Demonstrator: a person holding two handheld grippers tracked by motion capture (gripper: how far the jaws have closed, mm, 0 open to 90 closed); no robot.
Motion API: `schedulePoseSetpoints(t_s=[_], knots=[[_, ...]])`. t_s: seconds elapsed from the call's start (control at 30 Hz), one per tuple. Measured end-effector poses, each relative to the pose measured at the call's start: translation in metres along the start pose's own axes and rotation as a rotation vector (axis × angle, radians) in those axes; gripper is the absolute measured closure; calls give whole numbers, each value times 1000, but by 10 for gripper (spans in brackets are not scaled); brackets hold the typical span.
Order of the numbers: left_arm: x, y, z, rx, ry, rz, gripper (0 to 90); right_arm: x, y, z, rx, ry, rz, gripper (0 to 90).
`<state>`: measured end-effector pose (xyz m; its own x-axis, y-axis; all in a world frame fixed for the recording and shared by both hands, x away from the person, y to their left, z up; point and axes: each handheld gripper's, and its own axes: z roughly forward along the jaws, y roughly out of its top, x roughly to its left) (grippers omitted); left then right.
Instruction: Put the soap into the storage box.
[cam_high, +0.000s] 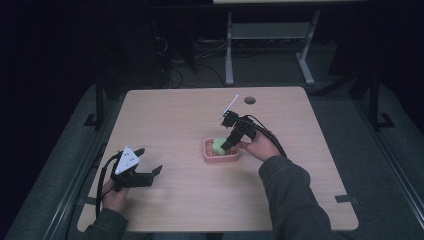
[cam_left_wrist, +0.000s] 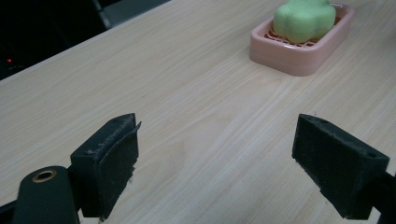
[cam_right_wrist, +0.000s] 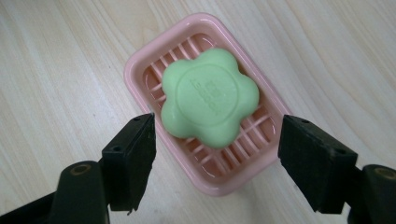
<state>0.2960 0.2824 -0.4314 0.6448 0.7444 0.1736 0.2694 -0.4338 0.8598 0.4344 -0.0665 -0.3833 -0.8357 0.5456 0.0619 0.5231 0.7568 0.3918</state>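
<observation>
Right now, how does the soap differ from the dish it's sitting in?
The green soap is a solid, rounded flower shape; the pink soap dish is a hollow rectangle with rounded corners. The soap's top is smooth with a stamped round mark, while the dish's floor is slatted. The soap is smaller and lies inside the dish, leaving slats bare around it. Both sit between the open right gripper jaws, untouched.

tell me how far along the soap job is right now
Looks done: the green soap lies flat on the slats of the pink soap dish, free of any grip. In hand: the right tongs hover open above it, jaws either side of the dish and apart from the soap. Whether they just released or are about to grasp, I cannot tell. The left tongs wait open over the table.
</observation>
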Motion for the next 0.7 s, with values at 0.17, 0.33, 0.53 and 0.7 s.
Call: schedulePoseSetpoints(t_s=[0.17, 0.33, 0.53, 0.7], knots=[[0, 0, 0, 1, 2, 2, 141, -1, -8, -5, -12, 0, 10, 273], [0, 0, 0, 6, 1, 3, 141, -5, -19, -8, -11, 1, 31, 273], [0, 0, 0, 4, 2, -2, 141, -8, -33, -11, -15, 9, 48, 271], [-1, 0, 0, 11, 2, 4, 141, -10, -42, -15, -19, 10, 56, 271]])
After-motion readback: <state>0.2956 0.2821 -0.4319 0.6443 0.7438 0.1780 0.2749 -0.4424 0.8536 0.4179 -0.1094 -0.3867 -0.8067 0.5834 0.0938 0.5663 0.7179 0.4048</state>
